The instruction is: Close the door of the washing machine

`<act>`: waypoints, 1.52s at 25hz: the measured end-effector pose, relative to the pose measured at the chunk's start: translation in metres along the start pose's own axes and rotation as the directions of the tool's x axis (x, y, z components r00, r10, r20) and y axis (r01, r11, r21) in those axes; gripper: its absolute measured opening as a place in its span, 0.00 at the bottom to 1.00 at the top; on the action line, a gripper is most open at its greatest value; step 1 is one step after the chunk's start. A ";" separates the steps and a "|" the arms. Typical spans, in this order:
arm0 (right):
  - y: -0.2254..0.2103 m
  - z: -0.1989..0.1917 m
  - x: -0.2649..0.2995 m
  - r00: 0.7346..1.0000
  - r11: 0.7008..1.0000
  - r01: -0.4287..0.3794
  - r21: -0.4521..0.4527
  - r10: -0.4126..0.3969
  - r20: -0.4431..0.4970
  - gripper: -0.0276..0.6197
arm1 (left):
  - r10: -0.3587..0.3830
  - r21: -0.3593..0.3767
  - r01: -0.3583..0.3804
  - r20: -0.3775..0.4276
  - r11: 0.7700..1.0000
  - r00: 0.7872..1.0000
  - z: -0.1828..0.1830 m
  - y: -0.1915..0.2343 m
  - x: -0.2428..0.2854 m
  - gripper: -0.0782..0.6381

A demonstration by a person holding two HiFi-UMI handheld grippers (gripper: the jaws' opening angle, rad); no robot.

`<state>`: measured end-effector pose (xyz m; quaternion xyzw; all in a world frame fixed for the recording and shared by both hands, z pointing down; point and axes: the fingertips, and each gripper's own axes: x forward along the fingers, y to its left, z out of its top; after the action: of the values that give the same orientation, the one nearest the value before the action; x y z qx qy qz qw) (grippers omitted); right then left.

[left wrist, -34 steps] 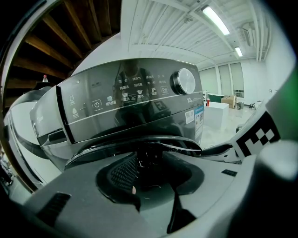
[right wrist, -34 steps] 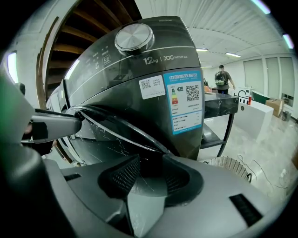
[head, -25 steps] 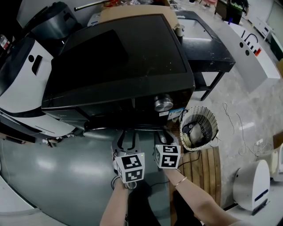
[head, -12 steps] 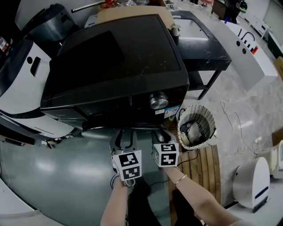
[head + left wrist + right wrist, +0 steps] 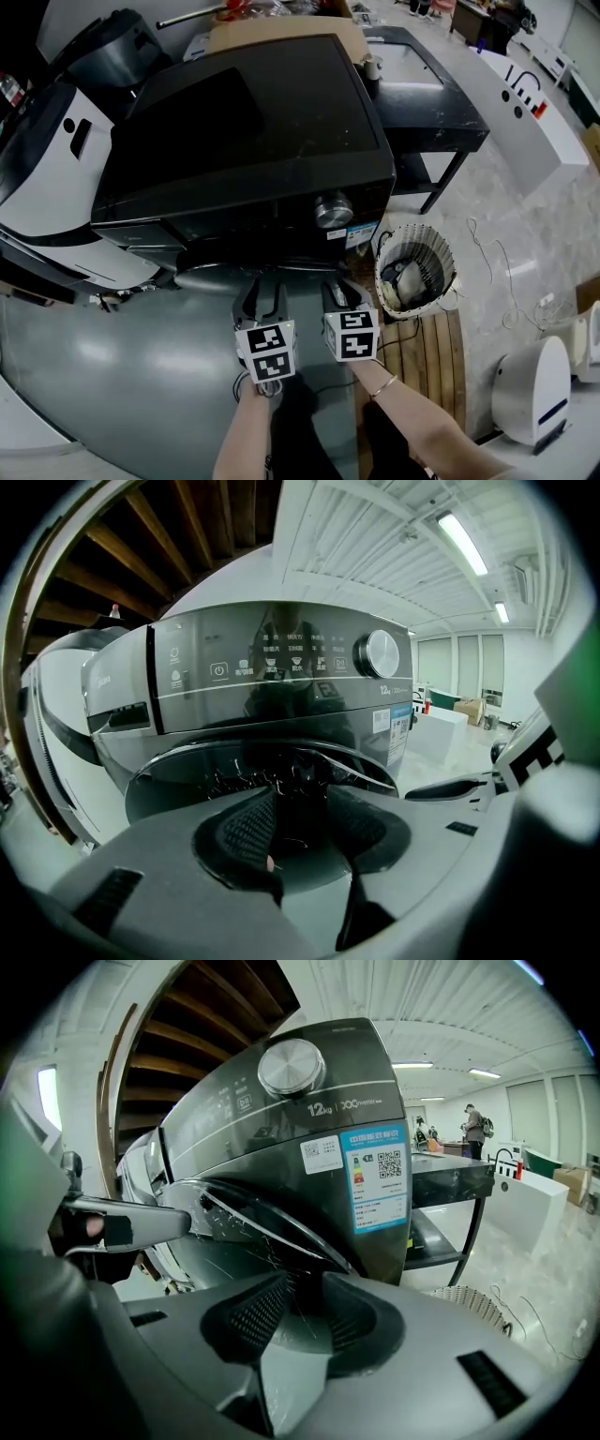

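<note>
Glass door [image 5: 248, 1227] between right tool's [image 5: 300, 1312] open jaws, just narrowed; left tool [image 5: 305, 810] open; label [image 5: 378, 1180] only right gripper view.

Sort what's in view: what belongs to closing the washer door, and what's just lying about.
For the job:
washing machine
door
left claw, open and empty
right claw, jaws just been closing, apart, nothing between them

Lying about:
wicker basket
black table
wooden slats
white appliance at the left
</note>
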<state>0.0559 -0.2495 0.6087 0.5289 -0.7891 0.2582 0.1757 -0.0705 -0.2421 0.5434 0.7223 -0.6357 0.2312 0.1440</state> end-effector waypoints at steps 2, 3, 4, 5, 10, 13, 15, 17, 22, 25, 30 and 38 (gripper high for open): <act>0.004 0.002 -0.010 1.000 1.000 -0.016 -0.018 0.016 0.006 0.23 | 0.003 -0.017 -0.003 0.004 1.000 1.000 0.000 0.000 -0.008 0.36; 0.006 0.003 -0.015 1.000 0.999 -0.024 -0.025 0.025 0.009 0.22 | 0.002 -0.023 -0.002 0.006 1.000 1.000 0.000 -0.002 -0.012 0.36; 0.008 0.005 -0.021 0.999 0.999 -0.033 -0.032 0.034 0.012 0.22 | 0.001 -0.030 -0.001 0.007 1.000 1.000 -0.001 -0.004 -0.017 0.36; 0.009 0.006 -0.028 0.999 0.998 -0.042 -0.039 0.043 0.014 0.21 | 0.001 -0.040 0.000 0.008 0.999 1.000 -0.001 -0.006 -0.023 0.36; 0.019 0.014 -0.069 0.996 0.994 -0.079 -0.071 0.082 0.034 0.17 | 0.030 -0.101 -0.027 0.024 0.995 0.999 -0.004 -0.013 -0.063 0.32; 0.025 0.017 -0.095 0.994 0.991 -0.099 -0.092 0.104 0.046 0.16 | 0.058 -0.147 -0.051 0.041 0.988 0.997 -0.005 -0.015 -0.090 0.27; 0.025 0.019 -0.113 0.992 0.989 -0.108 -0.102 0.114 0.049 0.15 | 0.080 -0.172 -0.069 0.056 0.983 0.995 -0.004 -0.018 -0.108 0.25; 0.027 0.019 -0.130 0.990 0.986 -0.122 -0.113 0.129 0.052 0.14 | 0.103 -0.186 -0.089 0.065 0.979 0.993 -0.005 -0.021 -0.128 0.23; 0.030 0.020 -0.173 0.984 0.977 -0.155 -0.149 0.167 0.070 0.09 | 0.160 -0.207 -0.140 0.082 0.968 0.984 -0.012 -0.029 -0.176 0.17; 0.030 0.020 -0.199 0.978 0.969 -0.178 -0.172 0.194 0.081 0.05 | 0.178 -0.214 -0.157 0.085 0.964 0.980 -0.018 -0.039 -0.201 0.16; 0.037 0.013 -0.242 0.957 0.942 -0.256 -0.215 0.279 0.084 0.05 | 0.178 -0.205 -0.153 0.109 0.967 0.978 -0.028 -0.063 -0.241 0.15; 0.029 0.013 -0.303 0.931 0.921 -0.320 -0.223 0.349 0.106 0.05 | 0.207 -0.286 -0.162 0.136 0.945 0.969 -0.032 -0.094 -0.309 0.14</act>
<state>0.1441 -0.0228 0.4252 0.3828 -0.9006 0.1641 0.1247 -0.0092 0.0510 0.4188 0.6493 -0.7362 0.0937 0.1666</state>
